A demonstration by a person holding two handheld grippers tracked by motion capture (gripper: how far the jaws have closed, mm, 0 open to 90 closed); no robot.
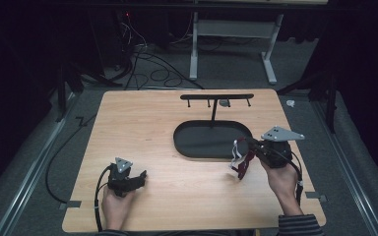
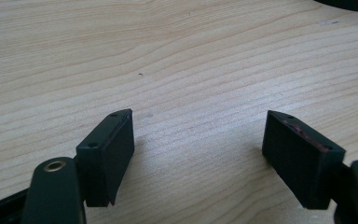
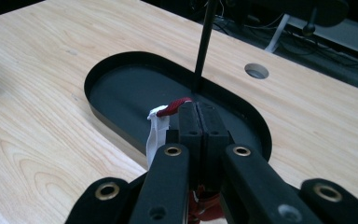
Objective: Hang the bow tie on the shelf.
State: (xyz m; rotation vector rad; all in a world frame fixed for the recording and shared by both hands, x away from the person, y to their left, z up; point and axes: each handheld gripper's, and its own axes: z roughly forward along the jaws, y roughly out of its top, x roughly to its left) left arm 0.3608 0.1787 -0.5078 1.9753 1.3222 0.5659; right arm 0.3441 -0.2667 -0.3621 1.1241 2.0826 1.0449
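A: What does the right gripper [image 1: 246, 142] have?
B: Its jaws are pressed together on a red-and-white lanyard [image 1: 239, 160], which dangles just above the wooden table [image 1: 142, 123], at the near right edge of the black oval tray [image 1: 197, 147].
A: And the left gripper [image 1: 140, 176]?
B: Near left, low over the bare wood, jaws spread wide with nothing between them.

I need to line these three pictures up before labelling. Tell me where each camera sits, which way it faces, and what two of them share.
High view: above the person's side, looking forward and down on the table; both hands and forearms show.
Left gripper view: on the left gripper, facing bare wood; open jaws.
Right gripper view: on the right gripper, facing the black tray; jaws shut on a red and white strap.
Shared: high and right gripper views both show the tray and its stand.
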